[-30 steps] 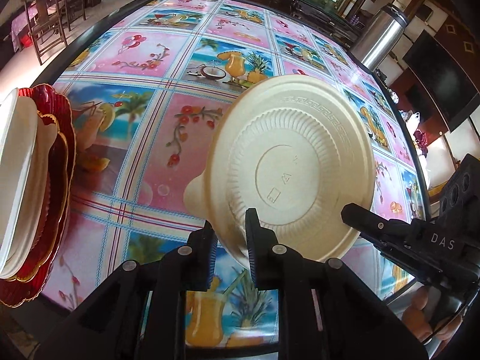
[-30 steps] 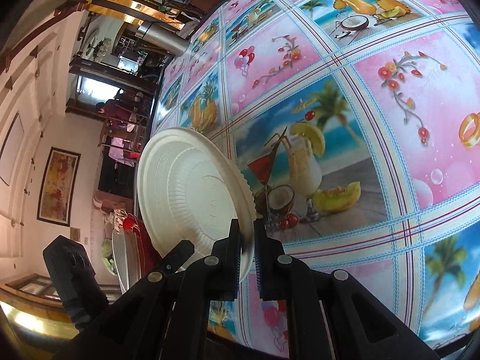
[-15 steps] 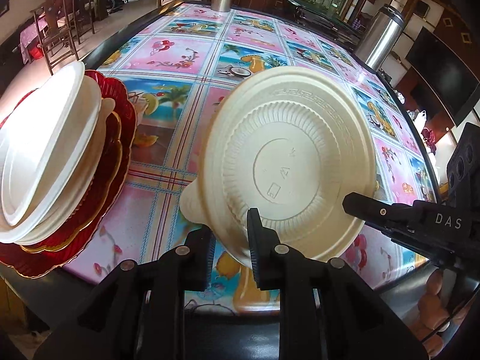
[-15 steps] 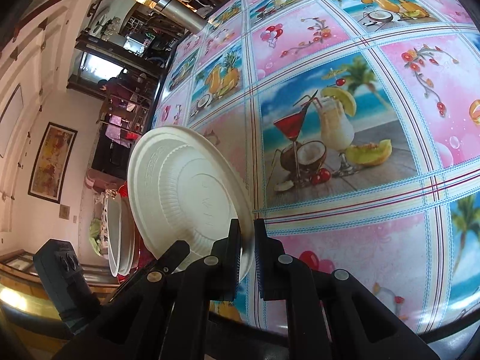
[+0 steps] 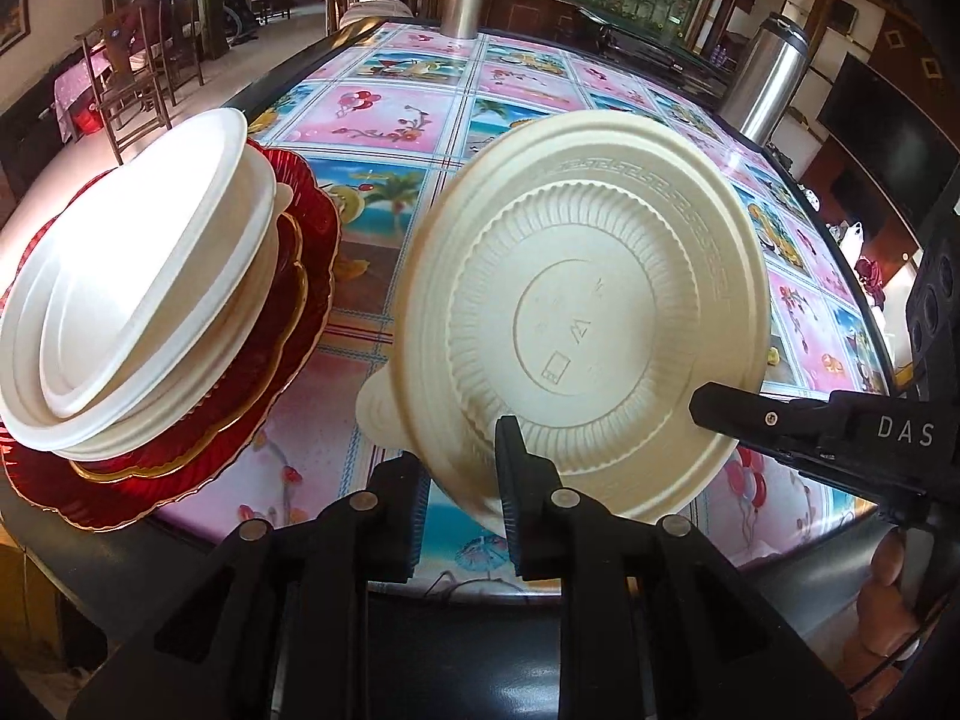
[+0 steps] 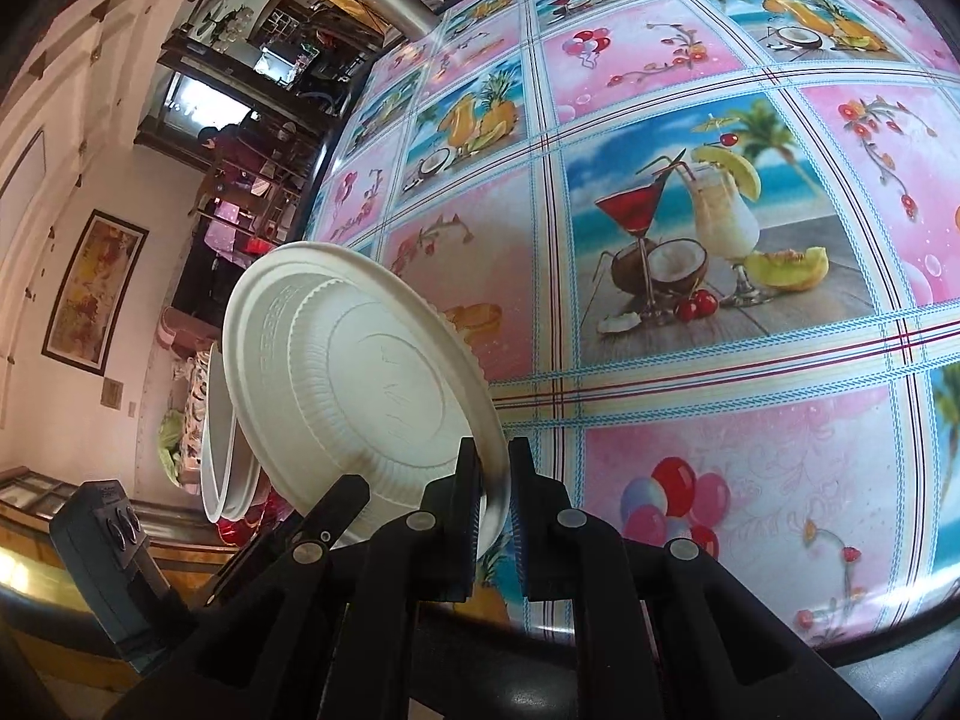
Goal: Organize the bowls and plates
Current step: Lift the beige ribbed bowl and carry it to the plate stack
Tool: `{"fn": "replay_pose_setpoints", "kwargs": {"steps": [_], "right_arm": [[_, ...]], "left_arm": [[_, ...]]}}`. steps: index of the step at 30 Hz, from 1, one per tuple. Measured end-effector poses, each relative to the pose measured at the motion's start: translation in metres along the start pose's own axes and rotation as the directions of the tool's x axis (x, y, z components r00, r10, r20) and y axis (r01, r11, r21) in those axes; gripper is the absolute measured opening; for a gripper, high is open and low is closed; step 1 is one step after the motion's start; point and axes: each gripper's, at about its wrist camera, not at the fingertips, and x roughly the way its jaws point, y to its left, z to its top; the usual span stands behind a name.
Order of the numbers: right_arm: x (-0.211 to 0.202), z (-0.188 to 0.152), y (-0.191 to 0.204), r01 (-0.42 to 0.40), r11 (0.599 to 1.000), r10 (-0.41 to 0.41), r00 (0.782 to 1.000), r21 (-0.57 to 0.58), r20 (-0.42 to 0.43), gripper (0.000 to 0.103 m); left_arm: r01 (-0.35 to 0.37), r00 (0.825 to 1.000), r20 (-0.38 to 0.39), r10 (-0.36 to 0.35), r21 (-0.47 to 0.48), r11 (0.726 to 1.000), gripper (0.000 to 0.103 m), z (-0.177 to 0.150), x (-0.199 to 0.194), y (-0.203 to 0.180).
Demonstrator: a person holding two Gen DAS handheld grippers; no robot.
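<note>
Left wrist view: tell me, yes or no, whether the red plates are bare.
No, white bowls are stacked on the red plates.

Daylight from a far doorway [image 6: 198, 102] floods both fisheye views, blowing out the stacked white plates [image 5: 138, 300] left of the fingers; the glossy tabletop [image 6: 750, 420] beyond them glints, edges bend into dark corners, focus stays sharp.

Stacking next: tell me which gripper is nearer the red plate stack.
Left. The left gripper is right of the red plate stack; the right gripper sits beyond the held plate.
</note>
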Motion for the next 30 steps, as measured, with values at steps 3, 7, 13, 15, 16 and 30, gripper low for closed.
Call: {"fn": "replay_pose_setpoints", "kwargs": {"steps": [3,7,13,15,16,30], "right_arm": [[0.002,-0.002,0.003,0.006,1.0,-0.006,1.0,-0.007,-0.004,0.01],[0.003,-0.005,0.009,0.015,1.0,-0.015,1.0,-0.018,-0.005,0.01],[0.0,-0.009,0.012,0.011,1.0,-0.012,1.0,-0.025,-0.008,0.01],[-0.003,-0.011,0.014,0.011,1.0,-0.011,1.0,-0.029,-0.006,0.01],[-0.004,-0.011,0.015,0.01,1.0,-0.01,1.0,-0.03,-0.004,0.01],[-0.056,-0.014,0.099,-0.088,0.98,0.106,0.99,-0.176,0.097,0.009]], "left_arm": [[0.002,1.0,0.003,-0.002,-0.004,1.0,0.02,-0.001,0.0,0.003],[0.008,1.0,0.004,-0.007,-0.009,1.0,0.02,-0.002,-0.001,0.006],[0.028,1.0,0.001,-0.028,-0.016,0.999,0.019,-0.002,-0.005,0.01],[0.04,0.999,0.001,-0.04,-0.018,0.999,0.02,-0.002,-0.008,0.011],[0.048,0.999,0.005,-0.048,-0.018,0.999,0.02,-0.002,-0.012,0.012],[-0.047,0.968,0.245,0.052,-0.026,0.999,0.02,0.029,-0.105,0.051]]}}
